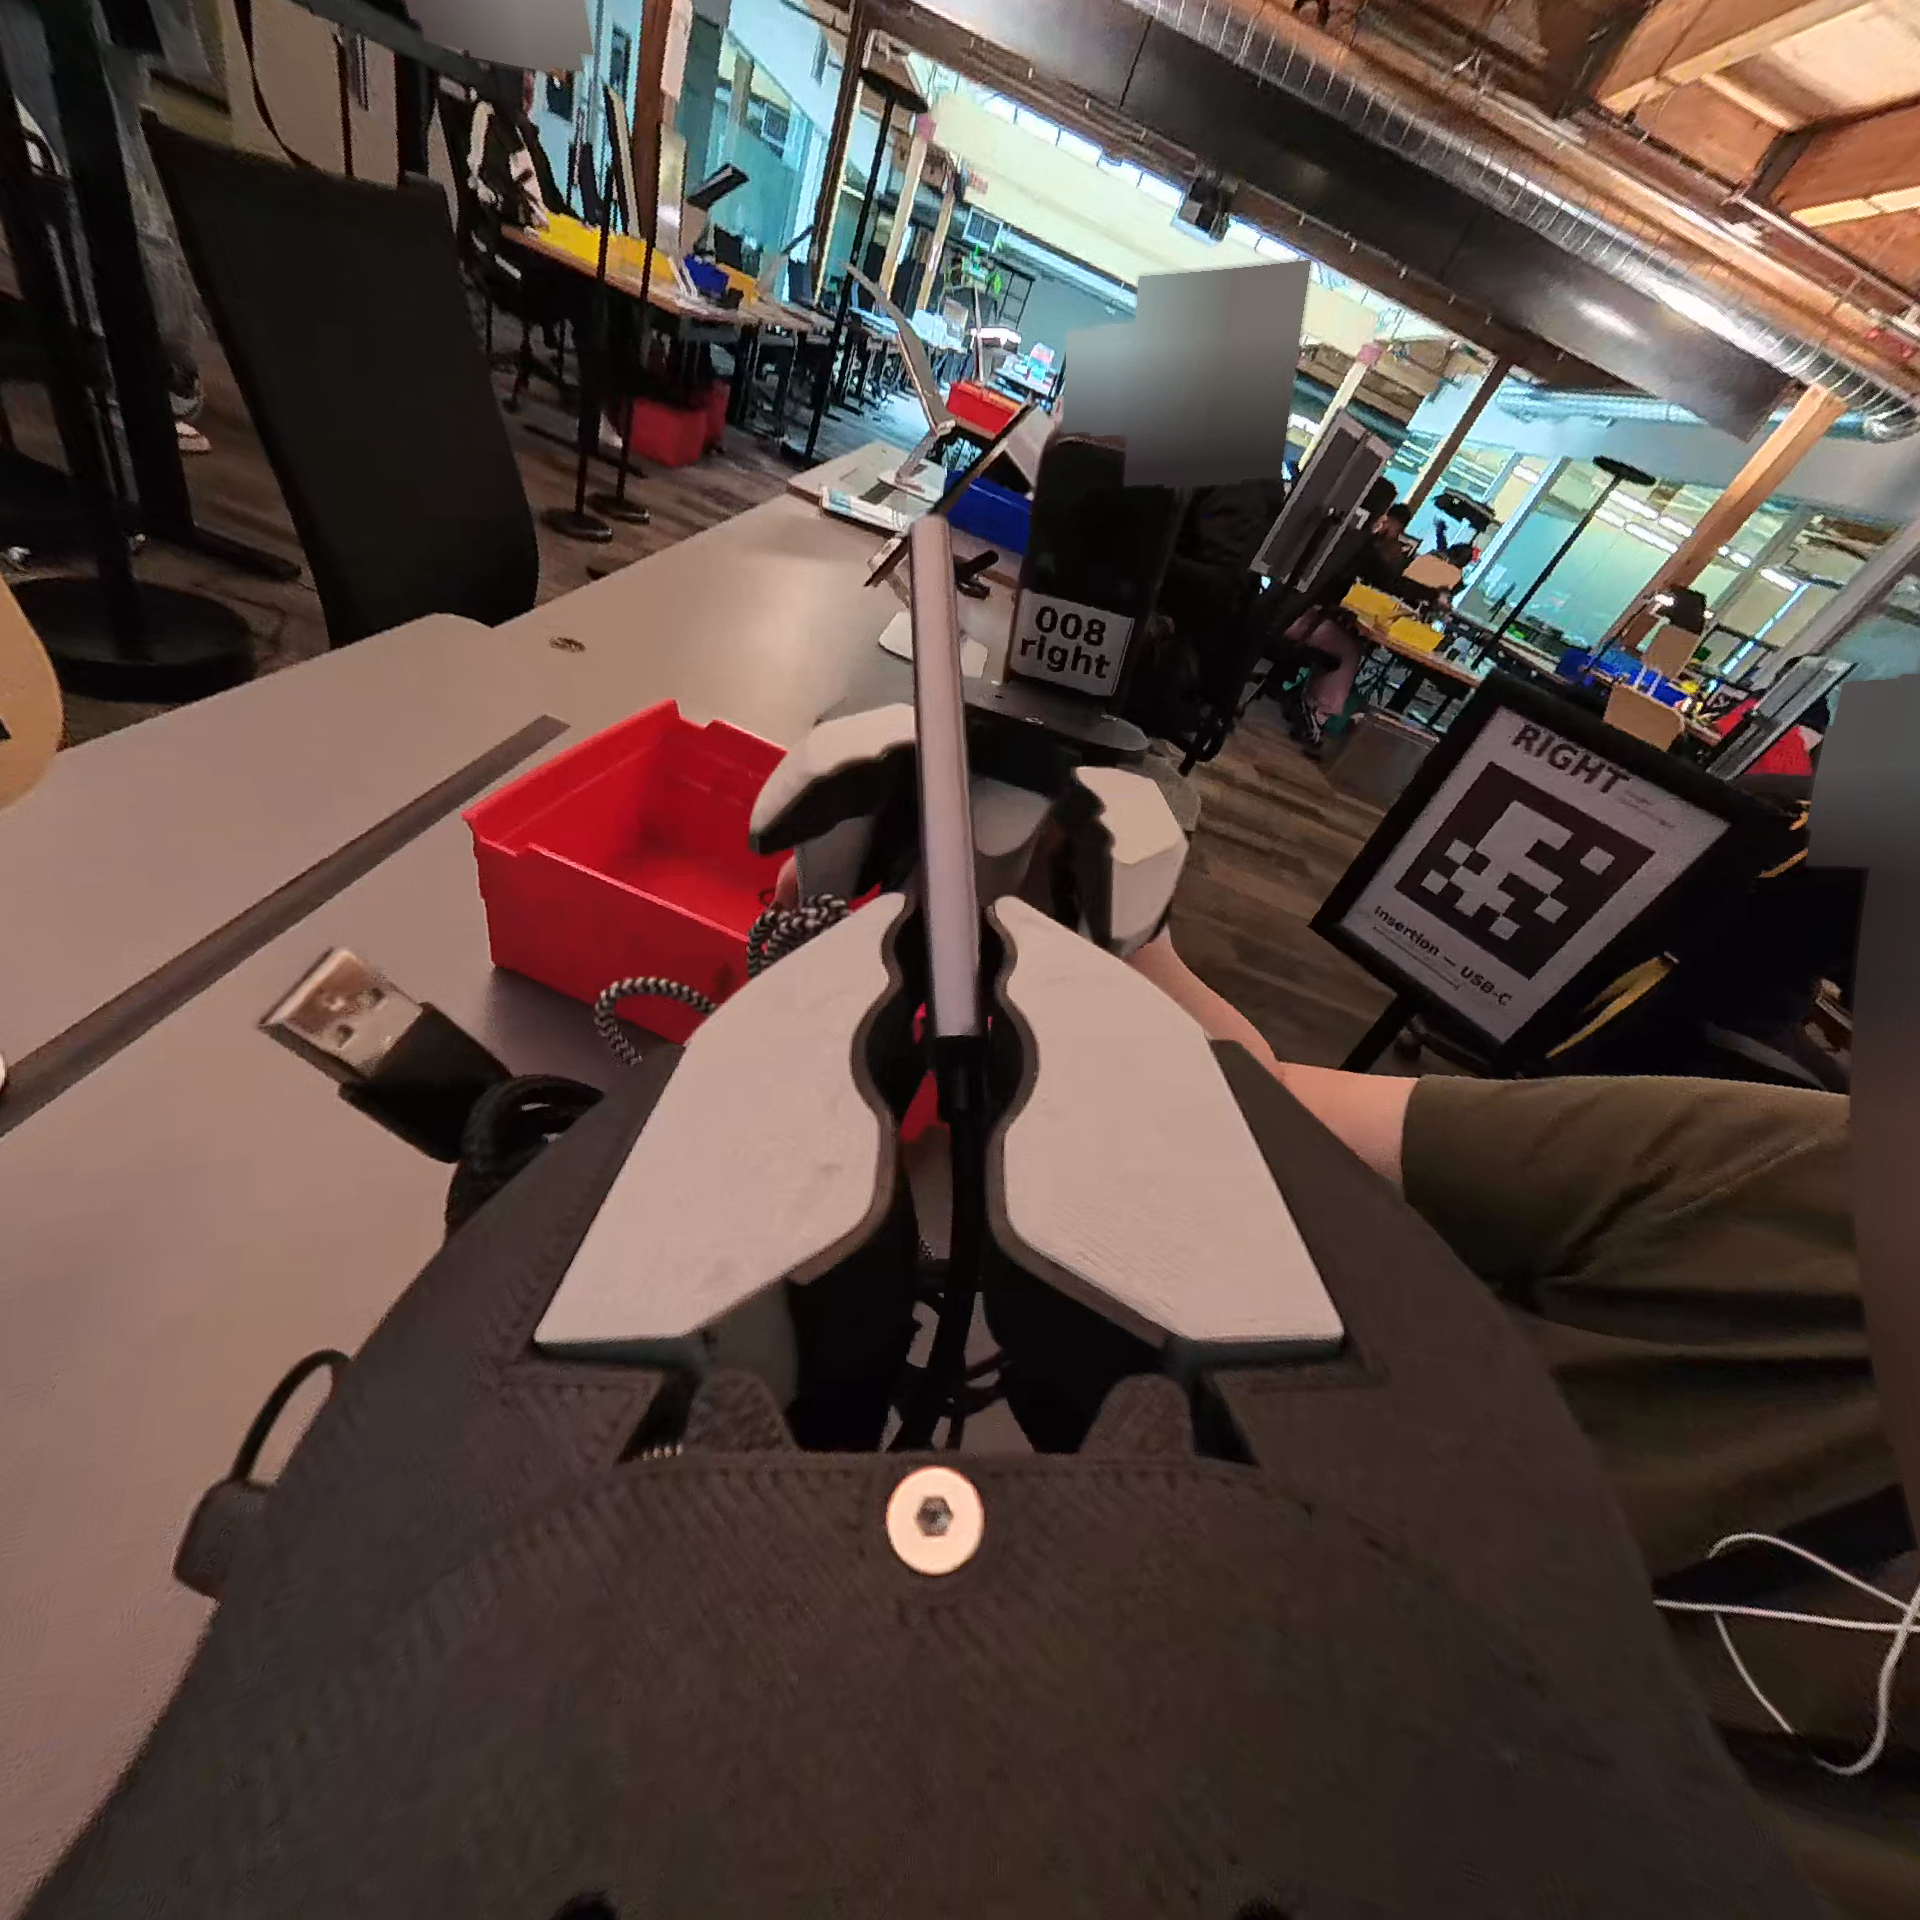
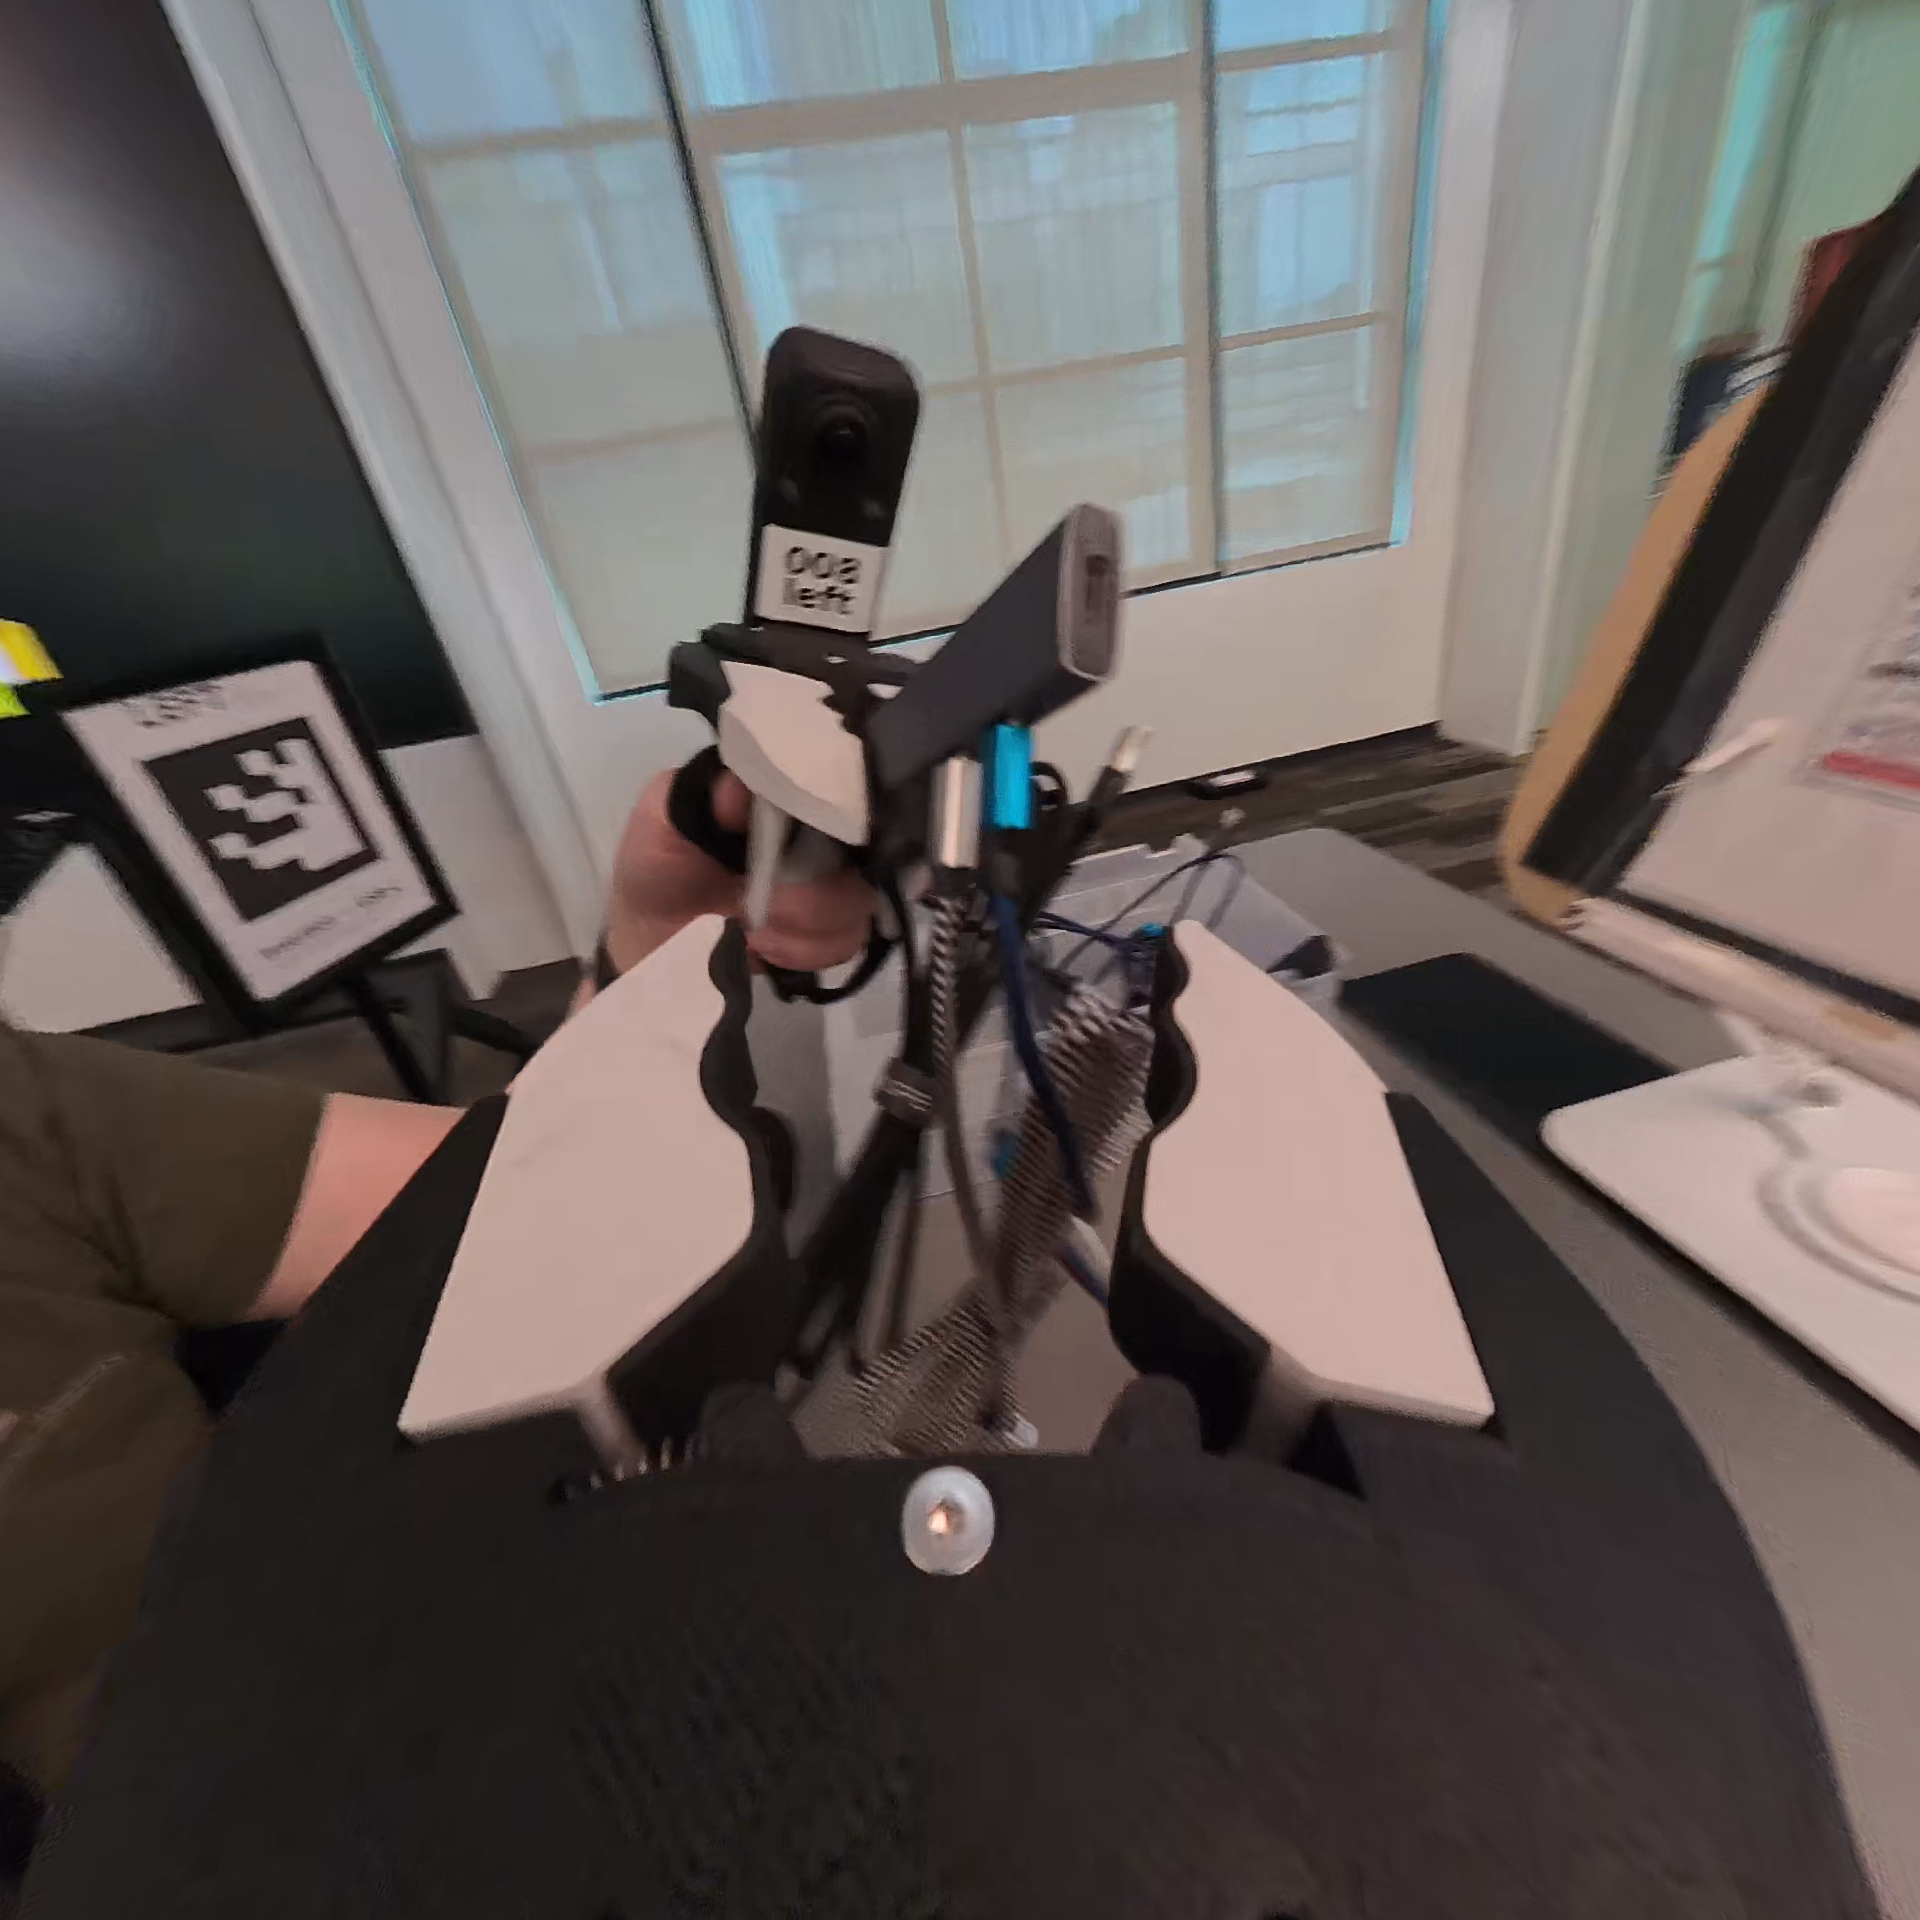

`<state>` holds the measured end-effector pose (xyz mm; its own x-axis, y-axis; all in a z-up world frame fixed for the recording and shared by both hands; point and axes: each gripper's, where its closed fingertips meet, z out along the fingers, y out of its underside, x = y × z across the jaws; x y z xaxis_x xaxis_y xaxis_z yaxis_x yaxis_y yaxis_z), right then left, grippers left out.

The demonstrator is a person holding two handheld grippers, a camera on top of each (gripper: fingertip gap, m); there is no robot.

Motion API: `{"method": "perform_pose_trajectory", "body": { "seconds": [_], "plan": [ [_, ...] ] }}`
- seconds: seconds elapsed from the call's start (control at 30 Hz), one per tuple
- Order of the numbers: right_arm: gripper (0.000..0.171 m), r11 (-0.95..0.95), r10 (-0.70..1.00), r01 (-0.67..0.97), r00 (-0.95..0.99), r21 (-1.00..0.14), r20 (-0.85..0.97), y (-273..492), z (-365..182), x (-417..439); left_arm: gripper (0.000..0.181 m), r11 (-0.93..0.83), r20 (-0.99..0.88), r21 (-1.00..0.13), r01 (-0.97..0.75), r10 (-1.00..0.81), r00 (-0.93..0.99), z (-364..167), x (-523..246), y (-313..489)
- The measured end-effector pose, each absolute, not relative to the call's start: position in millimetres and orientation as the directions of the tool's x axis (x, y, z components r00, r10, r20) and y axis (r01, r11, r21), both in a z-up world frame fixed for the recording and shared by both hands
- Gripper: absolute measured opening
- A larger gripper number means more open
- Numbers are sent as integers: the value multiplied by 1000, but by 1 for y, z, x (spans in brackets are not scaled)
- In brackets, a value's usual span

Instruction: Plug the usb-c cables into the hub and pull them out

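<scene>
My left gripper [image 1: 943, 935] is shut on the hub [image 1: 948, 790], a thin grey bar that I see edge-on and that stands up above the table. In the right wrist view the hub [image 2: 997, 655] shows as a dark slab tilted up to the right, held in the left gripper [image 2: 800, 748]. A silver plug [image 2: 951, 821] on a braided cable and a blue plug [image 2: 1010, 774] sit in its lower edge. Their cables hang down between the fingers of my right gripper [image 2: 945, 940], which is open and just below the plugs. The right gripper [image 1: 977, 821] faces the left one.
A red bin [image 1: 623, 831] stands on the grey table [image 1: 208, 831], with a braided cable [image 1: 644, 1003] beside it and a USB-A plug [image 1: 343, 1013] lying nearer. A marker sign on a stand [image 1: 1527, 873] is off to the right. A white monitor base [image 2: 1766, 1195] sits at the right.
</scene>
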<state>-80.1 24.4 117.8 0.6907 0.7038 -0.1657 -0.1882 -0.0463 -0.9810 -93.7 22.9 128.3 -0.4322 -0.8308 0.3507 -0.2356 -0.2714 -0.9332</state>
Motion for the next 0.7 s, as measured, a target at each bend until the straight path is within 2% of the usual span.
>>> {"method": "perform_pose_trajectory", "body": {
  "seconds": [0.03, 0.17, 0.23, 0.27, 0.33, 0.4, 0.43, 0.5, 0.53, 0.63, 0.7],
  "plan": [
    [74, -69, 716, -199, 673, -978, -188, 25, 115, -84, 8, -265, 351, -932, -246, -830, -435, 126, -92, 22],
    [71, -122, 756, -312, 585, -942, -292, 26, 120, -92, 8, -219, 346, -925, -311, -826, -446, 113, -89, 15],
    [60, -138, 770, -385, 538, -913, -343, 25, 126, -90, 8, -197, 339, -922, -333, -825, -453, 108, -88, 11],
    [52, -150, 774, -415, 516, -897, -368, 25, 127, -88, 8, -191, 337, -922, -337, -824, -455, 107, -88, 10],
    [9, -193, 803, -413, 455, -890, -385, 21, 124, -89, 8, -177, 333, -923, -343, -813, -478, 106, -88, 6],
    [8, -258, 796, -386, 434, -886, -421, 21, 119, -90, 8, -157, 328, -918, -365, -817, -475, 103, -90, 7],
    [8, -264, 783, -366, 459, -892, -420, 23, 116, -89, 18, -147, 313, -921, -362, -831, -460, 105, -93, 11],
    [8, -223, 768, -332, 519, -916, -375, 25, 116, -87, 59, -108, 243, -940, -325, -878, -412, 116, -107, 27],
    [8, -216, 767, -330, 525, -919, -369, 23, 118, -86, 68, -61, 174, -950, -305, -917, -359, 120, -118, 43],
    [8, -186, 757, -341, 549, -921, -356, 19, 127, -76, 66, 132, -94, -955, -266, -984, -151, 123, -161, 94],
    [8, -171, 747, -355, 562, -919, -355, 16, 133, -67, 64, 258, -265, -915, -309, -964, -18, 111, -187, 125]
  ]
}}
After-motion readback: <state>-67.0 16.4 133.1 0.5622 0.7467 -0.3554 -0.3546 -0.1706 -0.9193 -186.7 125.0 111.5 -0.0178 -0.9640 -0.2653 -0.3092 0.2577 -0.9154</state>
